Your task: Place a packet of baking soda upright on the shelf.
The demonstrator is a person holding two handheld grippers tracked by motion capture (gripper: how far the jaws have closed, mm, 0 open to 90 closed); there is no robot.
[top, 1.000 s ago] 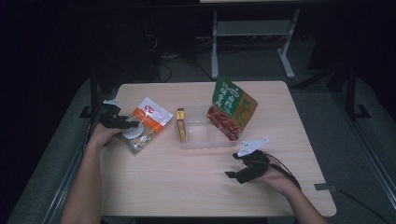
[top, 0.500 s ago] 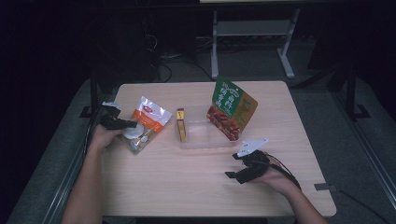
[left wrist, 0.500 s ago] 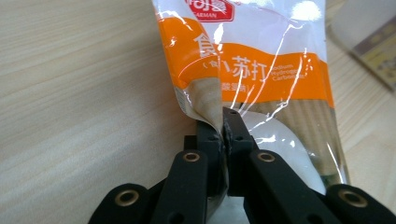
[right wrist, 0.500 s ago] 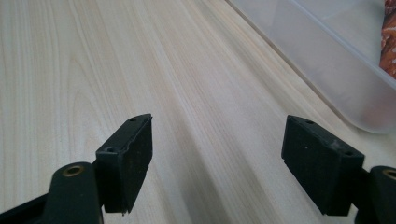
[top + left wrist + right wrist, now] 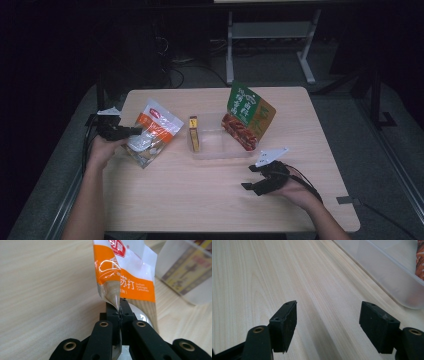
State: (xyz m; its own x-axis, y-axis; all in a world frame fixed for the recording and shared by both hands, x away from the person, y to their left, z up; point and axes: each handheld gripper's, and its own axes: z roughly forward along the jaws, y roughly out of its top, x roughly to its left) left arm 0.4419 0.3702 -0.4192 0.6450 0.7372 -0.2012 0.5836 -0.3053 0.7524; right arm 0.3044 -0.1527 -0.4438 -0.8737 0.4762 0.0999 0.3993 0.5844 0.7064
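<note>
Left hand-held gripper (image 5: 120,312) pinches orange pouch (image 5: 125,272) corner so I can lift it, prob. toward tray (image 5: 220,149); right hand-held gripper (image 5: 328,326) open, idle.

In the left gripper view, the orange-and-white pouch (image 5: 125,272) runs off the top edge above the jaws; its lower corner is hidden between them. Beyond it, right, the yellow pack (image 5: 190,272) is blurred, its print unreadable.

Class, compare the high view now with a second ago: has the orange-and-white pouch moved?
Yes. The orange-and-white pouch, pinched by the left gripper, has lifted off the table at its gripped edge, though hardly nearer the clear tray.
</note>
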